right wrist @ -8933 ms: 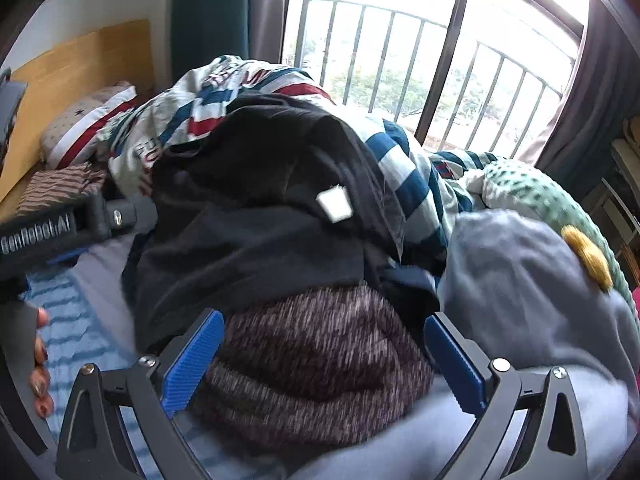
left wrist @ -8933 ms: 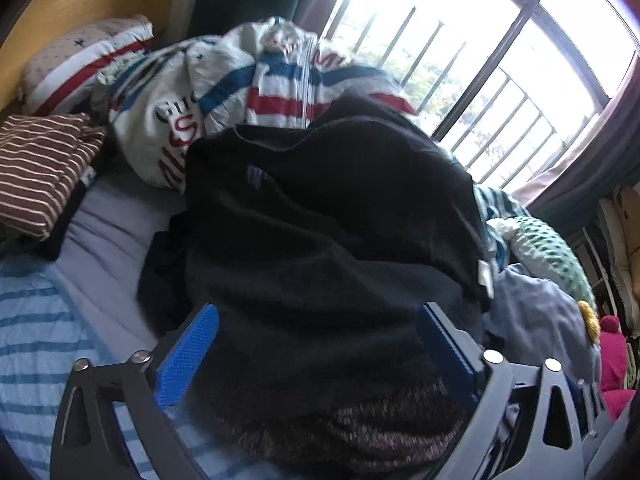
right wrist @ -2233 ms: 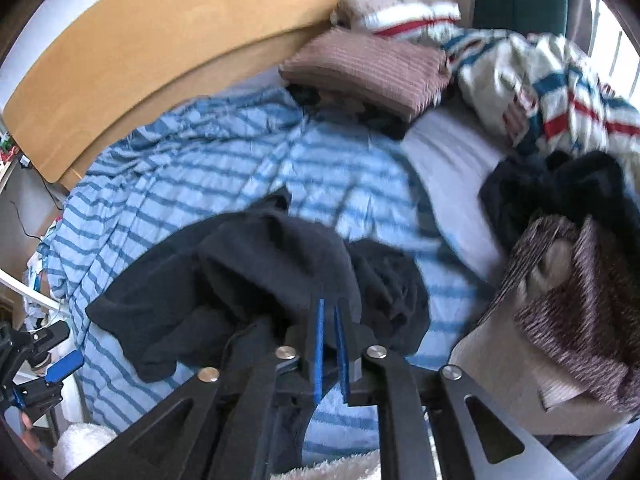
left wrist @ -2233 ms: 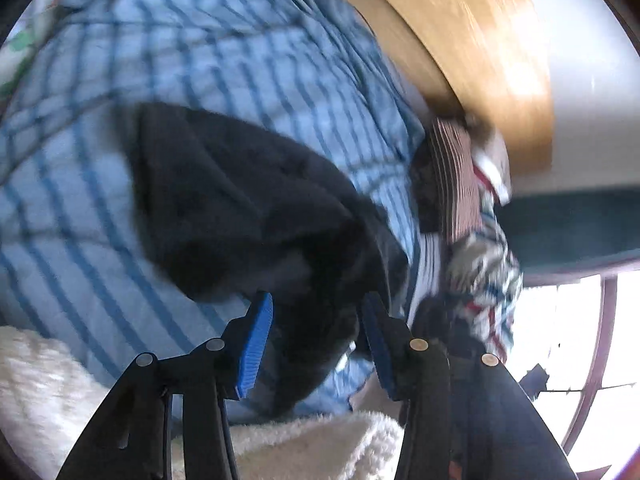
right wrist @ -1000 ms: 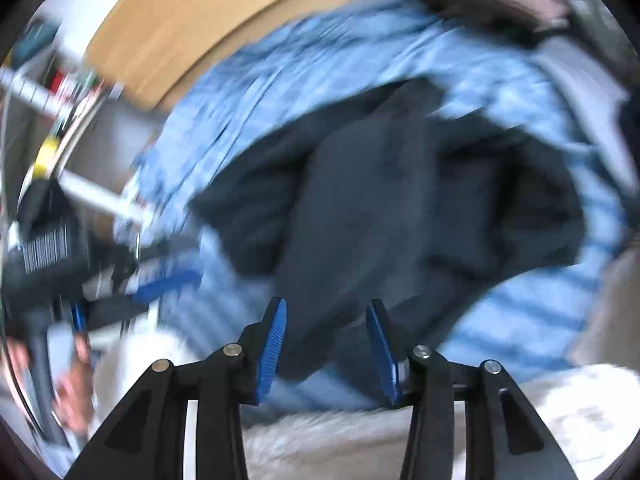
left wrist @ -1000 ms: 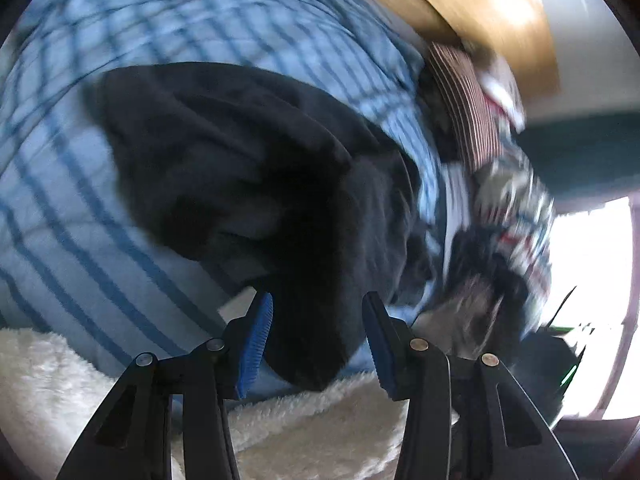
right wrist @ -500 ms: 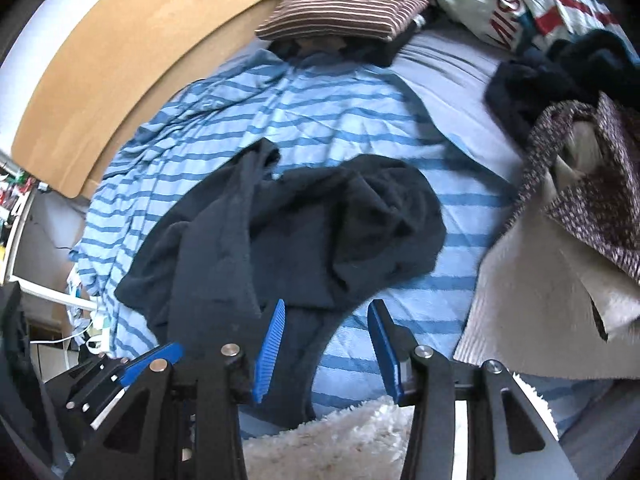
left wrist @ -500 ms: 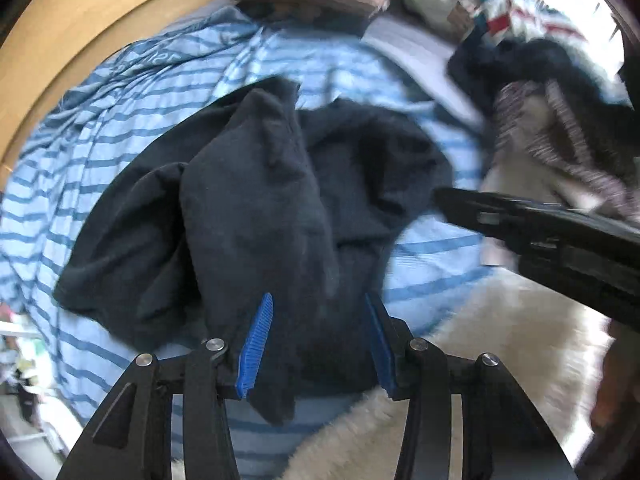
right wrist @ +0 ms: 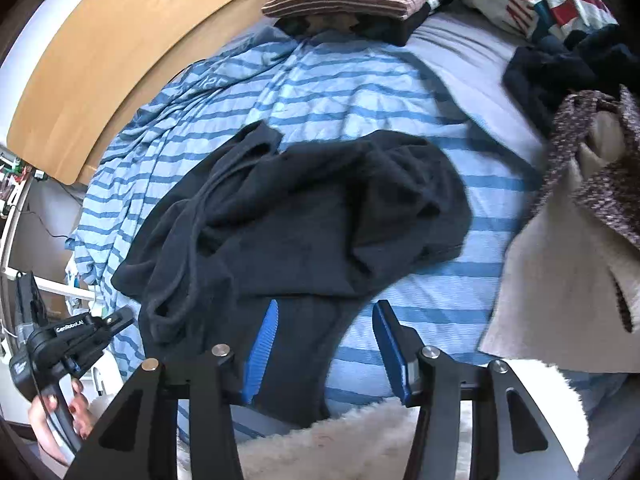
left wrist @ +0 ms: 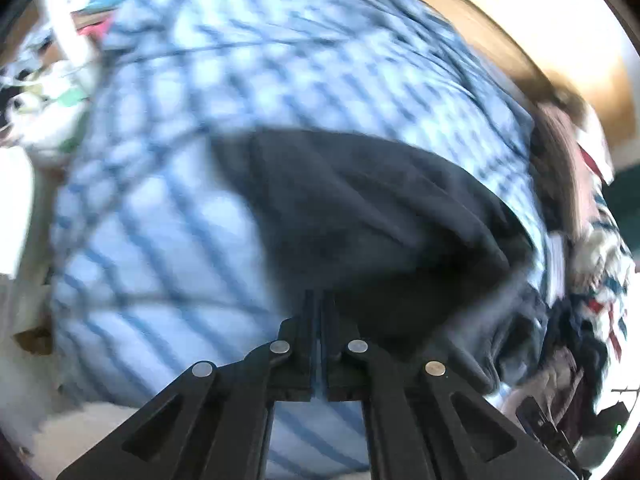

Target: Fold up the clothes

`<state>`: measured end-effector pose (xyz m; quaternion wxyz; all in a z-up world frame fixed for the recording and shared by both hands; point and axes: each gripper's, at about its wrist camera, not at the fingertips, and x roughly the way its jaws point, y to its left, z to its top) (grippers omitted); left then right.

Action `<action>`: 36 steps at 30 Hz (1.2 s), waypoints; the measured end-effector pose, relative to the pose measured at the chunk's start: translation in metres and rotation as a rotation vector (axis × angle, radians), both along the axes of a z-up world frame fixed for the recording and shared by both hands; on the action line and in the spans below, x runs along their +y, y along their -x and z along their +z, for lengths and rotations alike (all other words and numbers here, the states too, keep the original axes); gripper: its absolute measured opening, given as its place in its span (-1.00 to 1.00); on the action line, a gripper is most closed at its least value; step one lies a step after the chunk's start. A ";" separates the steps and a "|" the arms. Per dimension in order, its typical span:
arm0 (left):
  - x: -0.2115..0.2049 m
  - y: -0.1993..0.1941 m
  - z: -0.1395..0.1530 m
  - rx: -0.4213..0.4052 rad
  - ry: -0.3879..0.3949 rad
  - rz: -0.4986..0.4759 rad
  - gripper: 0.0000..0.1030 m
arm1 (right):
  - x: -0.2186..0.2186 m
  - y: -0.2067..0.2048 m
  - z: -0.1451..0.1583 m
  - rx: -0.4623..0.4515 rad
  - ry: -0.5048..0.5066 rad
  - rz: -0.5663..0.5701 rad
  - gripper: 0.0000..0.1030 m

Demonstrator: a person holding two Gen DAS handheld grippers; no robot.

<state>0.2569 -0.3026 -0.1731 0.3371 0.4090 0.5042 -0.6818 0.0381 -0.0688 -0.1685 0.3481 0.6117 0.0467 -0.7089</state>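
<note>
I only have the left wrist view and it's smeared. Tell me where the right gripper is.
Observer: The right gripper is open, with its blue pads on either side of the dark garment's near edge.
Operator: Give me the garment's state.
Observer: It's crumpled in a heap on the striped sheet, not spread flat.
Operator: Report what's beside it.
Observer: A grey garment with speckled knit lies to its right, apart from it.

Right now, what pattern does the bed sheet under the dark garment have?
Light blue with darker blue stripes; the bed sheet shows best in the right wrist view.
</note>
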 end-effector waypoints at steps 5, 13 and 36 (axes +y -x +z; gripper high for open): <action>-0.003 -0.016 0.006 0.067 -0.032 0.012 -0.98 | -0.025 -0.011 -0.008 -0.039 0.006 0.034 0.06; 0.021 -0.001 0.023 0.196 -0.027 -0.094 0.18 | -0.055 -0.030 -0.022 -0.098 0.019 0.141 0.08; 0.069 0.025 -0.016 0.217 -0.238 -0.148 0.18 | -0.032 -0.037 0.076 0.195 0.171 0.269 -0.79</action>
